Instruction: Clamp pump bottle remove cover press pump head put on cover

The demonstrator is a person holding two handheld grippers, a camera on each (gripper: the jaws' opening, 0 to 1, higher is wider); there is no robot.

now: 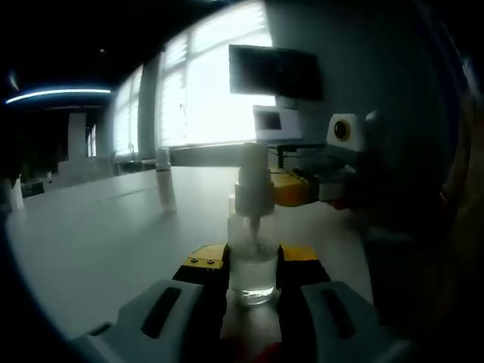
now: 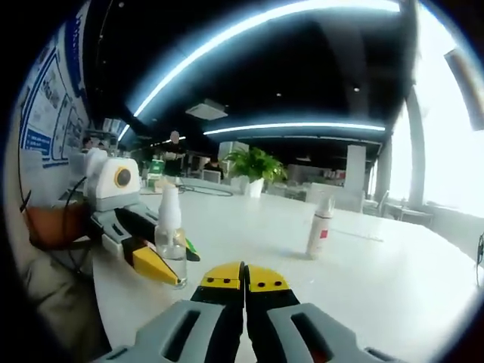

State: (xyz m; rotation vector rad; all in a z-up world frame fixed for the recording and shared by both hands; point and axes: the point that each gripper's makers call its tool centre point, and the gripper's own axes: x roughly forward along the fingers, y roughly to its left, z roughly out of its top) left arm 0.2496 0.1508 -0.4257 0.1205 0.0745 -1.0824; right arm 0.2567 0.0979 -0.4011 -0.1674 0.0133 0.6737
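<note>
Pump bottle (image 1: 253,249) is clamped upright between left tongs (image 1: 253,291) near the white surface (image 1: 98,234) edge. Right tongs (image 2: 244,283) are closed on nothing, beside it. Another bottle (image 2: 319,225) is stood well apart amid open room.

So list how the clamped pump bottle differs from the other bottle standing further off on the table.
The clamped pump bottle sits between the left gripper's jaws; the far bottle stands free on the white table. The clamped one has a clear body; the far one looks white and opaque. Both stand upright.
</note>
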